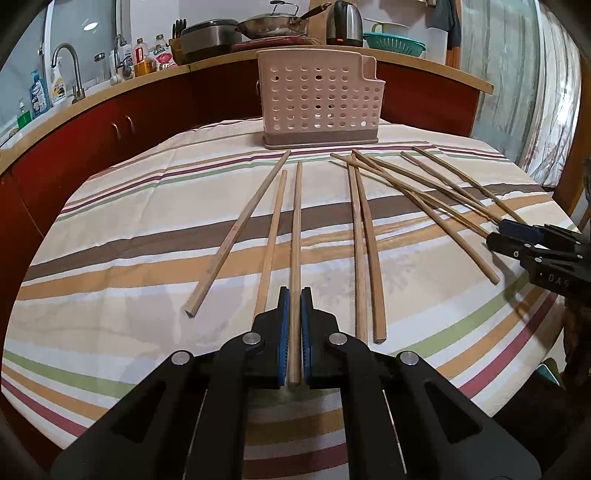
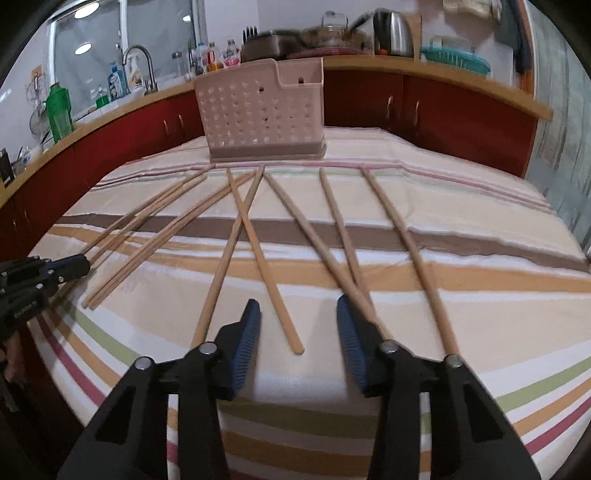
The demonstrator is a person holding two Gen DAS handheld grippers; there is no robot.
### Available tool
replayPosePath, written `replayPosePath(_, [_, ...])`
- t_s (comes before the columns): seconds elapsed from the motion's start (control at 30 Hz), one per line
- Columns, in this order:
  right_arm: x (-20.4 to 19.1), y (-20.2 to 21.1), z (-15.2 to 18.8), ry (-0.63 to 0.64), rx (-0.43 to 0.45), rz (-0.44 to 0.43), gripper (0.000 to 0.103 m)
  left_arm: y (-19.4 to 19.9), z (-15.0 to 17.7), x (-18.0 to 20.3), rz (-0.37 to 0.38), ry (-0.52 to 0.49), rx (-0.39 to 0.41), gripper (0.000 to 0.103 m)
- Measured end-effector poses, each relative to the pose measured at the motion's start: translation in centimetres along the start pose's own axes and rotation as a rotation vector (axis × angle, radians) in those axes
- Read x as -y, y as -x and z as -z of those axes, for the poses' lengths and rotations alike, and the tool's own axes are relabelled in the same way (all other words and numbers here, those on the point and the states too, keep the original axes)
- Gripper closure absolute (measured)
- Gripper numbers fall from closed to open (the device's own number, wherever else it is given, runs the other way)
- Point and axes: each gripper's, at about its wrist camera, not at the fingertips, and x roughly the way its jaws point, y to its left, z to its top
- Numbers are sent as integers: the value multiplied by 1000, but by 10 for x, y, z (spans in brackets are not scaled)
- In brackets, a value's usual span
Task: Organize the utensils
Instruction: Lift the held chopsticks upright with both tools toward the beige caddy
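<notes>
Several wooden chopsticks lie fanned out on the striped tablecloth (image 1: 110, 258) in front of a pink perforated utensil holder (image 1: 317, 99) (image 2: 262, 114). My left gripper (image 1: 294, 295) is shut on the near end of one chopstick (image 1: 296, 229), which points straight toward the holder. My right gripper (image 2: 297, 302) hangs low over the cloth with its jaws apart. The near end of a chopstick (image 2: 273, 291) lies between them, untouched by the blue pads (image 2: 243, 347). Another chopstick (image 2: 314, 240) runs along the right finger. Each gripper shows at the edge of the other's view: the right gripper (image 1: 498, 232), the left gripper (image 2: 74, 266).
Behind the table runs a wooden counter (image 1: 424, 70) over red cabinets (image 1: 110, 129), with a sink tap (image 1: 70, 70), bottles, a wok (image 1: 273, 26), a kettle (image 1: 343, 22) and a teal colander (image 1: 395, 44). The cloth drops off at the table's rounded edges.
</notes>
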Motion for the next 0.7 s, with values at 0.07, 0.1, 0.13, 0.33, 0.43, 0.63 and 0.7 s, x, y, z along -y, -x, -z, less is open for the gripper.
replayPosePath(0.07, [-3,1,1,21,5,-23,79,-2,1,-2,2,8,-5,97])
replayPosePath(0.1, [-4,1,2,26,9,-31,82,-3,2,-2,0,10,-6,97])
replayPosePath(0.13, [-5,1,4,35,13,-41,89,-4,3,-3,-1,13,-8,97])
replayPosePath(0.33, [-6,6,7,29,18,-63,94,-5,5,-3,-2,13,-1,97])
replayPosePath(0.43, [-7,13,7,29,33,-57,95,-2,4,-3,1,21,7,97])
replayPosePath(0.63, [-13,42,-7,49,125,-41,96,19,-5,-3,-2,30,74,97])
replayPosePath(0.7, [-15,49,-12,54,150,-39,97,27,-8,-2,-5,35,102,97])
